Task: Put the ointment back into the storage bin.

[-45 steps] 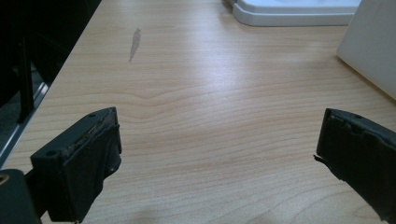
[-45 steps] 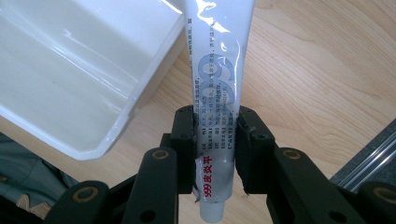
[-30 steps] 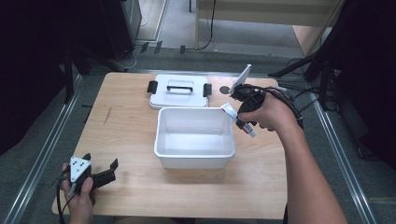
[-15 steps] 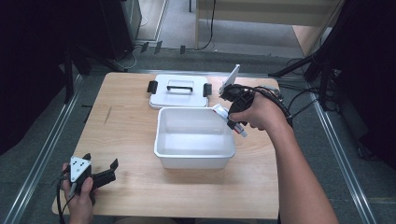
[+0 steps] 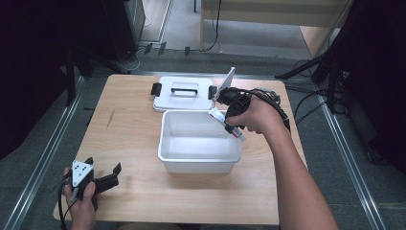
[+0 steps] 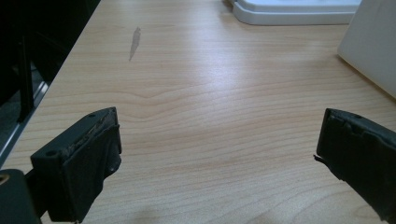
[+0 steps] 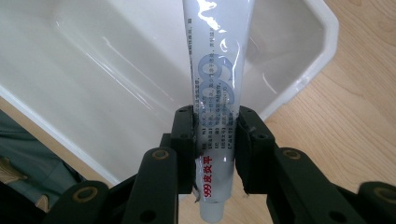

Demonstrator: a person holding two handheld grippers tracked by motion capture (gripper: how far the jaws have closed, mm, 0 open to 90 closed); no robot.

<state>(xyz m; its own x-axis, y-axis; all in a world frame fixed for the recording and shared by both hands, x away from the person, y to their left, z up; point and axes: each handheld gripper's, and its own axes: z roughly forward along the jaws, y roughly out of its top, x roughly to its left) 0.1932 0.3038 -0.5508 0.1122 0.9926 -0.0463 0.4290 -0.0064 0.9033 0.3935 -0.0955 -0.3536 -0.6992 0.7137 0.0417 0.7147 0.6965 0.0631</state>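
Right gripper (image 7: 215,140) hides tube (image 7: 219,60) mid; print blurred.

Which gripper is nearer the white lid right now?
Right. The right gripper, holding a tube, is beside the white lid; the left gripper rests near the table's front-left corner.

You have one tub (image 5: 201,158), one lid (image 5: 184,94), one tube (image 7: 217,88), two grippers, left (image 5: 109,178) and right (image 7: 215,135).
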